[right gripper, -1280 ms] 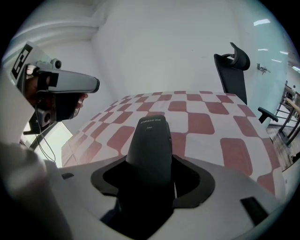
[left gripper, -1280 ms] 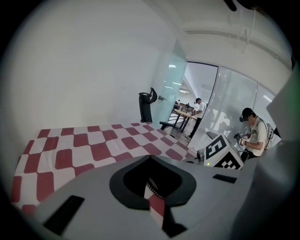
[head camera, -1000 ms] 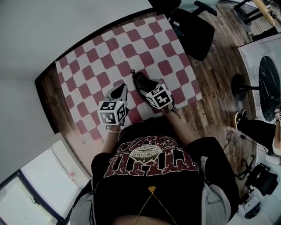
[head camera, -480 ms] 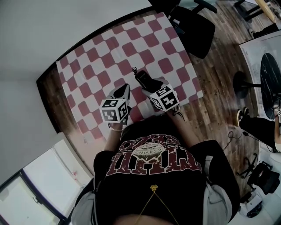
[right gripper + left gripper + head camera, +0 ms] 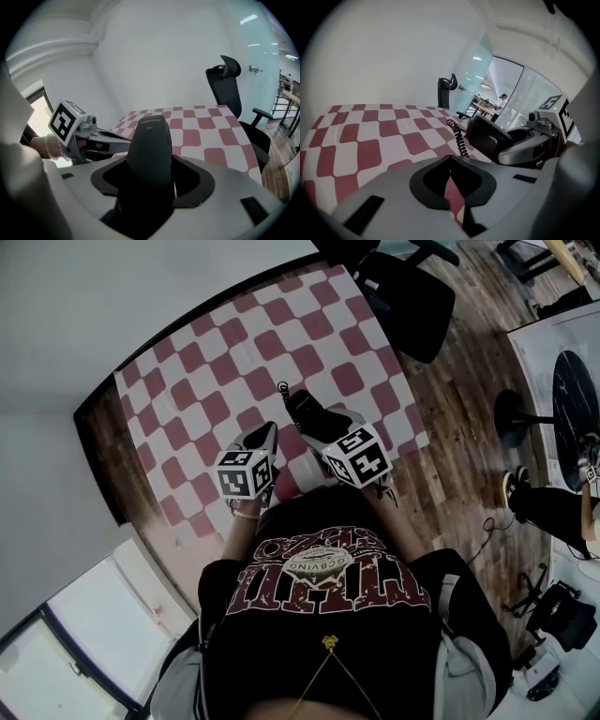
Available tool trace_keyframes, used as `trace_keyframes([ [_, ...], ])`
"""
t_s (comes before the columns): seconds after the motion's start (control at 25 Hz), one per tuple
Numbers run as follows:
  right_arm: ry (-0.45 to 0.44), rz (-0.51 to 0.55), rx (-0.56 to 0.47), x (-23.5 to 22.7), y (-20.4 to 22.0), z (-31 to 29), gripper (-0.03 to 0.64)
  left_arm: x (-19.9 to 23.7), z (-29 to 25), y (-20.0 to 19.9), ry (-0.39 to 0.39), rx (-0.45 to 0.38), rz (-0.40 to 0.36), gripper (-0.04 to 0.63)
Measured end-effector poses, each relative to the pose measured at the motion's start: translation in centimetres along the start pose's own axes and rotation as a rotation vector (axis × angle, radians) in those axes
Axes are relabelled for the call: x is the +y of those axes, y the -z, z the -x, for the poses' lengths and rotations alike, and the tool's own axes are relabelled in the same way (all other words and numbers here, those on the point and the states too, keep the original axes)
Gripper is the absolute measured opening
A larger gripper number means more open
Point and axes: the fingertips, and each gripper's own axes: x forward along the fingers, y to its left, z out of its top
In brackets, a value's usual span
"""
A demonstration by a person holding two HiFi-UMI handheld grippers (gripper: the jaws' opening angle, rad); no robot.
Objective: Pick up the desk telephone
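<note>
I've got the phone in my right jaws.

My right gripper (image 5: 151, 180) has its jaws squeezed onto the black desk telephone (image 5: 151, 136), close to the near edge of the counter (image 5: 206, 371), toward its right corner. The curly cord (image 5: 458, 137) hangs from the phone's far end down to the red and white cloth (image 5: 370, 140). I think the phone is up off the cloth, but I can't be sure from here. My left gripper (image 5: 449, 177) is just beside it on the left, low over the cloth. Its jaws are almost together, with only a thin gap and nothing in them. A black chair (image 5: 412, 306) stands past the counter's far right corner.
</note>
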Motion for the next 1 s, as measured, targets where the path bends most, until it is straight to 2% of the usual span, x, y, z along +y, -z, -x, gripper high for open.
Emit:
trace_keyframes([
  [0.28, -0.018, -0.005, -0.017, 0.4, -1.5, 2.6, 0.290, -1.1, -1.0, 0.6, 0.028, 0.021, 0.002, 0.000],
  [1.0, -0.075, 0.069, -0.052, 2.3, -4.1, 6.0, 0.290, -2.3, -1.6, 1.2, 0.002, 0.059, -0.026, 0.000],
])
